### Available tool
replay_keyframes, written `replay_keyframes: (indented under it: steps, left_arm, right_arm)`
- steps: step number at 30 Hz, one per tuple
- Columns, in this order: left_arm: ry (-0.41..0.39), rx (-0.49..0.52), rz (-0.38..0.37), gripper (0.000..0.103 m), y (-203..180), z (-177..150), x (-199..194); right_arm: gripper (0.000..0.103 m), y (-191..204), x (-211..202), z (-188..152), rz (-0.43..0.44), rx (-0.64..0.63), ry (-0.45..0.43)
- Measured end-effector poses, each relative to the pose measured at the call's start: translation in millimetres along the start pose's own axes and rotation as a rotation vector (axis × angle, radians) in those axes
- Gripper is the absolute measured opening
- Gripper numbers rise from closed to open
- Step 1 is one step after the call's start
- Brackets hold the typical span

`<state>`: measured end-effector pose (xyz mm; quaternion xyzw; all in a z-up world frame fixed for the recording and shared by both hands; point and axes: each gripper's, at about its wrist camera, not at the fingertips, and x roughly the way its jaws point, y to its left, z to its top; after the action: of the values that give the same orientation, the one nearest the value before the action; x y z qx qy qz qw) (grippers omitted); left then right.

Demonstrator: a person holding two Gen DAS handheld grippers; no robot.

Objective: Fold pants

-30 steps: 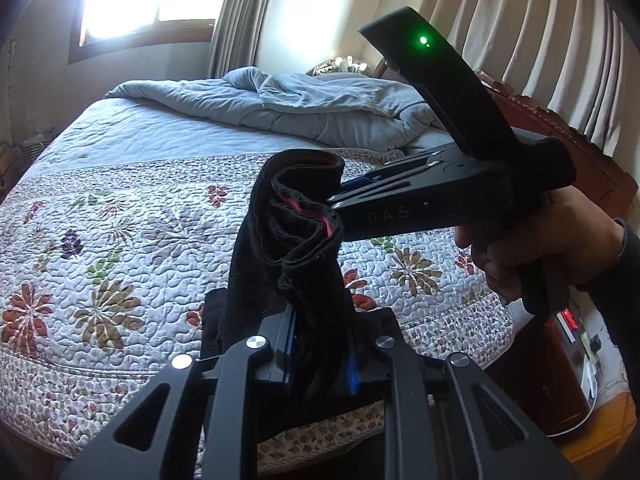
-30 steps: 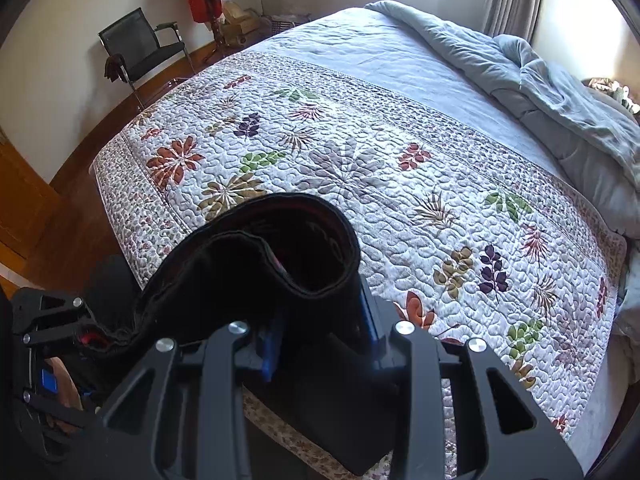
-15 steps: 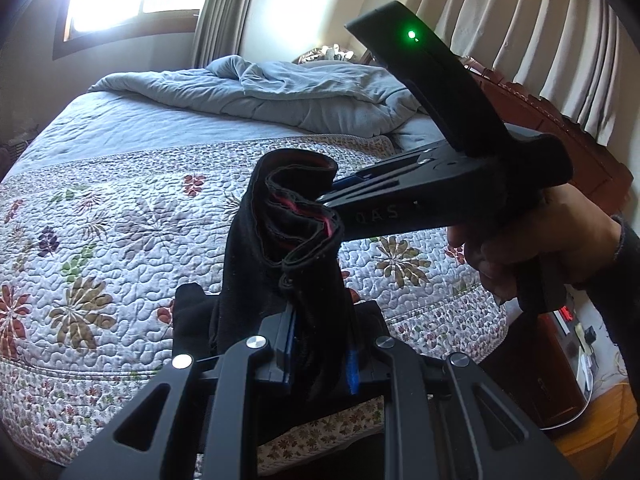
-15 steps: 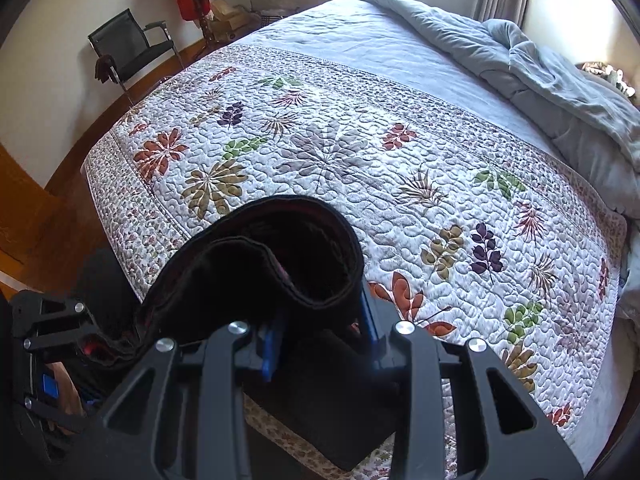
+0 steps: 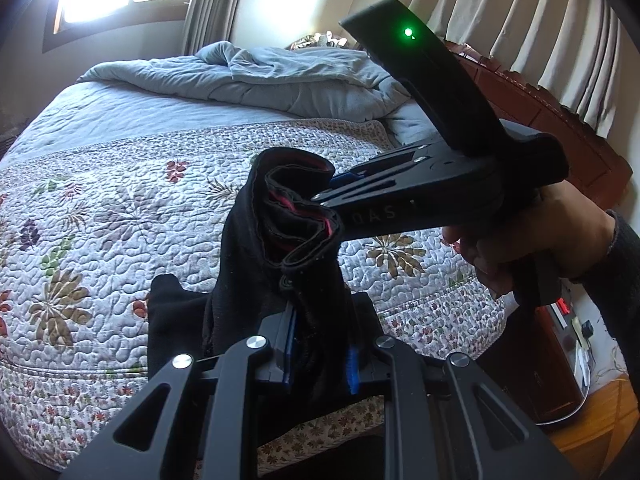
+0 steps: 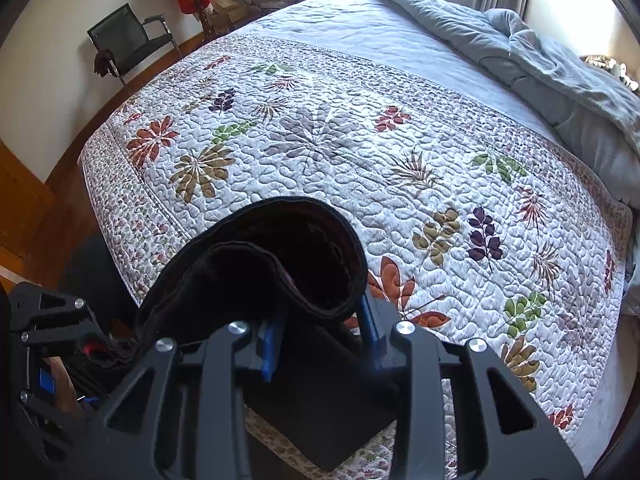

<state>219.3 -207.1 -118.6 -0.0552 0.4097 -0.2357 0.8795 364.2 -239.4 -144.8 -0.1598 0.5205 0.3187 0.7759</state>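
Note:
Black pants [image 5: 288, 248] with a red inner trim hang bunched between both grippers, above the near edge of a floral quilted bed [image 5: 100, 220]. My left gripper [image 5: 318, 354] is shut on the pants' fabric. My right gripper shows in the left wrist view [image 5: 332, 200], held by a hand, pinching the waistband's upper fold. In the right wrist view the right gripper [image 6: 318, 344] is shut on the curled black waistband [image 6: 280, 256], and the left gripper [image 6: 48, 344] sits at the lower left. The pants' lower part drapes down onto the quilt [image 6: 332, 412].
A rumpled grey-blue duvet [image 5: 280, 76] lies at the bed's head. A wooden headboard [image 5: 560, 120] and curtains stand on the right. A black chair [image 6: 128, 40] stands by the far wall. A nightstand [image 5: 560, 360] is beside the bed. Wooden floor [image 6: 48, 184] surrounds the bed.
Both grippers have drifted slightly along the bed with the pants still pinched. The hold on the fabric is the same.

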Motion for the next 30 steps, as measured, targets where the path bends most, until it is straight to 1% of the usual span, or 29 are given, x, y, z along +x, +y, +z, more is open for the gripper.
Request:
replay_keyframes:
  steps: [18,30]
  left_arm:
    - [0.082,0.034,-0.032,0.019,-30.3,-12.7,53.8]
    - [0.157,0.041,-0.056,0.024,-53.8,-30.7,91.4]
  right_arm:
    - [0.034,-51.9,25.6,-50.8,0.036,0.087,0.002]
    - [0.035,-83.6,42.7,-94.4,0.067,0.16,0.01]
